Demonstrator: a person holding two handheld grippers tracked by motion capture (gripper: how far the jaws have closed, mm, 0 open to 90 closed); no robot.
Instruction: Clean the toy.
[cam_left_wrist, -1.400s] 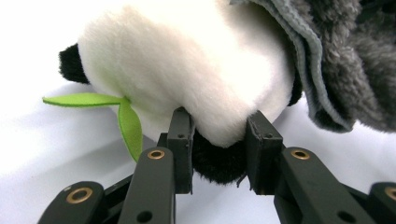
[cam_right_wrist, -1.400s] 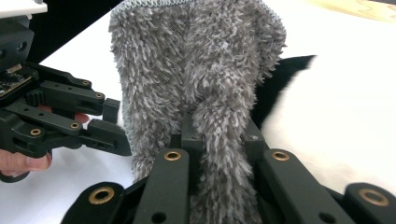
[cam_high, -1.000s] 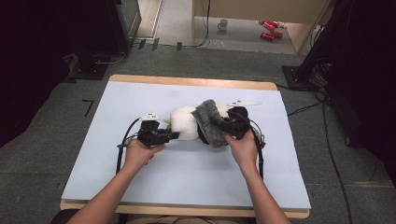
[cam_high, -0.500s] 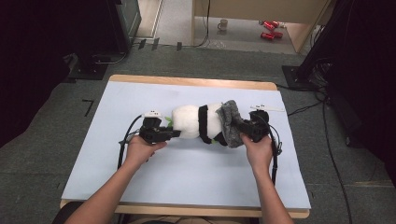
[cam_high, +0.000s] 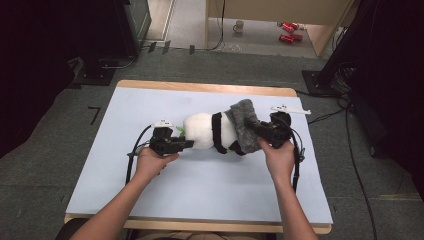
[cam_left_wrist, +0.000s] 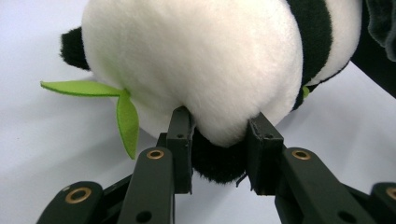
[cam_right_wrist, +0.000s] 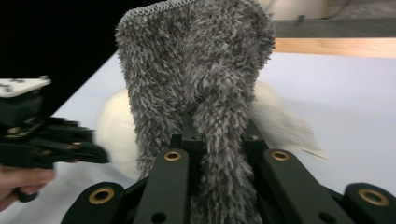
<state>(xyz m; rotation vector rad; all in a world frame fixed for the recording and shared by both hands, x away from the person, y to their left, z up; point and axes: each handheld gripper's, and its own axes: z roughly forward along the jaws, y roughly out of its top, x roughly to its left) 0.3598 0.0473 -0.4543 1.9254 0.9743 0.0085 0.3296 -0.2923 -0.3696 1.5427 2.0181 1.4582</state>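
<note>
Here the plush panda (cam_left_wrist: 196, 70) is pinched at one end by the jaws of the left gripper (cam_left_wrist: 219, 154), while a grey fuzzy sock (cam_right_wrist: 196, 88) is clamped by the right gripper (cam_right_wrist: 218, 140). The panda is laid mid-bench (cam_high: 150, 105), sock draped over its far end.

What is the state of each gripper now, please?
Left gripper: closed on the panda plush.
Right gripper: closed on the grey fuzzy cloth.
</note>
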